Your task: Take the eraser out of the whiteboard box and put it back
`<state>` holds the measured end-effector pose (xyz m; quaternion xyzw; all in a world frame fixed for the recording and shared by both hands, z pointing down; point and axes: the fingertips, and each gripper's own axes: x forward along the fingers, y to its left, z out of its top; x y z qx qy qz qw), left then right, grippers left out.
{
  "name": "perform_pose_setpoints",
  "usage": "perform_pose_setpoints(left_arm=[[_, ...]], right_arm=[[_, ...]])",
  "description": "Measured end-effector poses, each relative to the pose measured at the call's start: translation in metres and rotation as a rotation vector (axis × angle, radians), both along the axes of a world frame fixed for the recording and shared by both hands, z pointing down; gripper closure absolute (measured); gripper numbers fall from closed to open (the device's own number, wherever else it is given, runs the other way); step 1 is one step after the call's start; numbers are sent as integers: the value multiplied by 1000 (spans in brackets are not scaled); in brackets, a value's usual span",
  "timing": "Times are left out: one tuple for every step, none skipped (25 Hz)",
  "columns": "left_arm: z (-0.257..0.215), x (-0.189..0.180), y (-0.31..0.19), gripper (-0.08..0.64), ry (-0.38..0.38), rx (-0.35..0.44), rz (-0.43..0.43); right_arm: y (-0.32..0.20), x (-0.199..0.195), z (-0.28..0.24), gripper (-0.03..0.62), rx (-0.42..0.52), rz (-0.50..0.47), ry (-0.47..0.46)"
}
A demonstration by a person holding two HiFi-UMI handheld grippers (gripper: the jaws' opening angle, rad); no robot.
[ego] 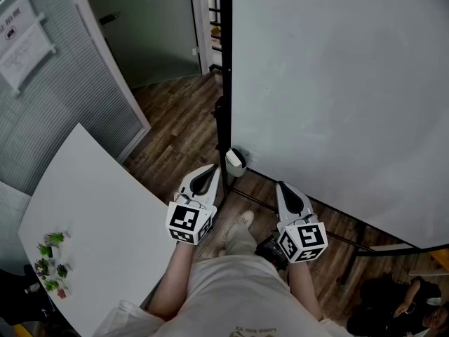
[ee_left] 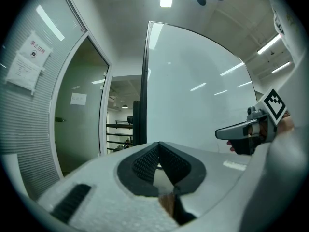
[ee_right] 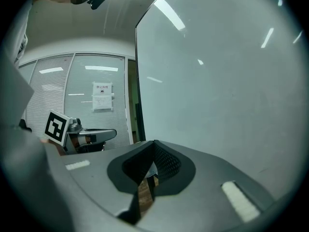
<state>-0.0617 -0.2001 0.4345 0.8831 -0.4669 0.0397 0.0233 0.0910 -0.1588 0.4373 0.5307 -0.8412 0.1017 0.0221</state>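
My left gripper (ego: 210, 171) and right gripper (ego: 283, 187), jaws together, empty; box (ego: 236, 161) at whiteboard's (ego: 337, 97) corner hides eraser, likely light: pinch its sides.

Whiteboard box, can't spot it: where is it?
Head view, centre: whiteboard box at the whiteboard's lower left corner, just beyond the left gripper.

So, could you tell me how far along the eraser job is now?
Nothing looks done yet. In hand: nothing; left gripper and right gripper are shut and empty, held short of the whiteboard box. Left: taking the eraser out and putting it back.
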Motion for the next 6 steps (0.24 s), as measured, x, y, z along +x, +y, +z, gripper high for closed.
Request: perform_pose_setpoints(left_arm=[[0, 0, 0, 561, -1, -1, 2], [1, 0, 0, 561, -2, -1, 5], [0, 1, 1, 561, -6, 1, 10], [0, 1, 1, 561, -11, 4, 16], [-1, 2, 2, 561, -17, 8, 22], [-1, 2, 3, 561, -23, 12, 28]], right_arm=[[0, 0, 0, 581, 2, 2, 0], [0, 0, 0, 581, 3, 4, 1], [1, 0, -1, 581, 4, 5, 1], [1, 0, -1, 581, 4, 6, 1], [1, -1, -1, 581, 4, 7, 2], [1, -1, -2, 581, 4, 7, 2]])
